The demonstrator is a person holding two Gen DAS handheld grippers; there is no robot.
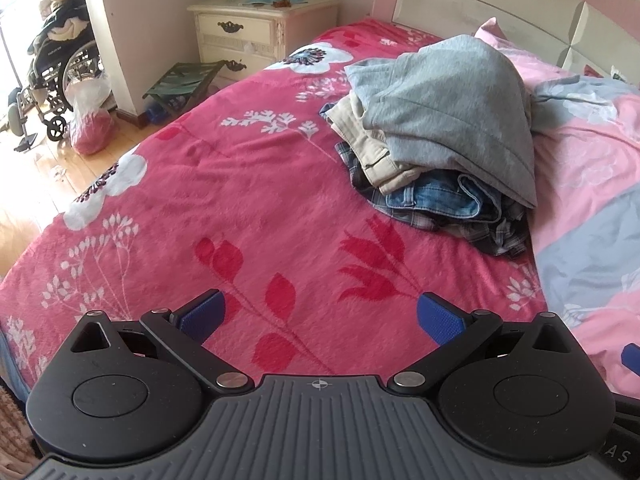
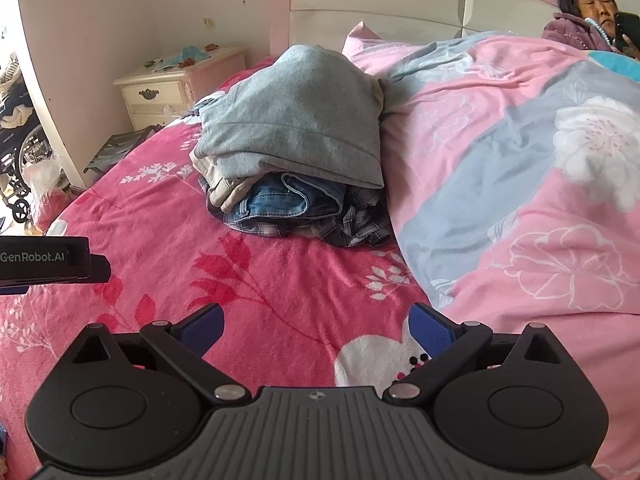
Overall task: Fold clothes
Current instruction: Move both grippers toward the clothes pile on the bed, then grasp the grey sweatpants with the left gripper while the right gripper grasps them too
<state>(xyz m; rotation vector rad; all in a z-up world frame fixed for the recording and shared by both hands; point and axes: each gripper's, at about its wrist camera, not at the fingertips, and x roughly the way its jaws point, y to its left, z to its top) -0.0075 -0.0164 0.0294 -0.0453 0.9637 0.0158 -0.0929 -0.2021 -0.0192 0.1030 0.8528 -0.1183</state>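
Both grippers' fingers (image 1: 438,322) gape above clothes pile (image 1: 436,128).

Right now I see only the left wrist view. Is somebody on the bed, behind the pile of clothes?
Observer: Yes. In the right wrist view a person sits by the headboard, at the far right, under the pink and grey quilt.
Operator: What does the person hold?
Observer: A dark phone, held up near the face.
Operator: Is the right claw holding anything?
Observer: No. The right claw is open and empty above the red blanket; the grey garment on top of the pile is untouched.
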